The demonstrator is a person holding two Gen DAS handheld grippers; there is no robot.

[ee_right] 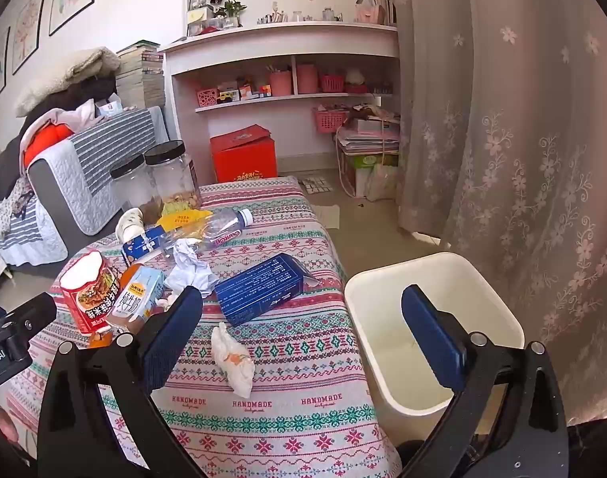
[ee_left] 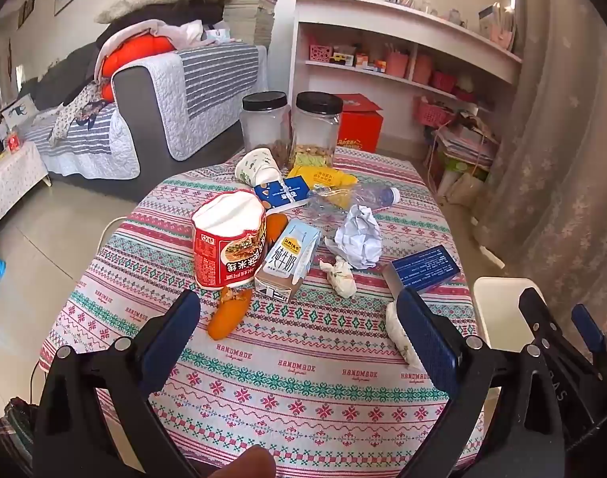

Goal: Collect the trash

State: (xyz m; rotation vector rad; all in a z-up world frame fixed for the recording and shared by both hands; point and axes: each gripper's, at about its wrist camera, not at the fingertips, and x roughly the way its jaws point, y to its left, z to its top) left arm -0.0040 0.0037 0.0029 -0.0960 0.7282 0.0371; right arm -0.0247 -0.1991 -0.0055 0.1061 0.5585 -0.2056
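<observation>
The tabletop (ee_right: 303, 418), draped in a patterned cloth, fills the lower middle of both views, and the litter lies heaped toward its far left. A white bin (ee_right: 430, 318) stands off the tabletop's right edge, at lower right of the right wrist view; what shows of its inside looks empty.

Both tools are spread wide and hold nothing. The left hand-held gripper (ee_left: 299, 334) frames bare cloth at the bottom of its view. The right hand-held gripper (ee_right: 303, 330) straddles the tabletop's right edge, one finger over the cloth and the other over the bin's mouth.

Largest of the trash is the red noodle cup (ee_left: 228, 239), upright at left centre, touching the milk carton (ee_left: 289, 257) tipped beside it. A blue box (ee_right: 259, 288) lies flat at centre of the right wrist view, long axis running lower left to upper right. A crushed plastic bottle (ee_right: 223, 225) lies behind, then a crumpled paper ball (ee_left: 361, 239).

Smallest and nearest is a wadded tissue (ee_right: 233, 356), lying just ahead of the right gripper's gap, slightly left of centre, long axis running roughly away from the camera. The right hand looks the better placed: the cloth around the tissue is clear, and the bin sits immediately to the right for a short carry over the edge.
</observation>
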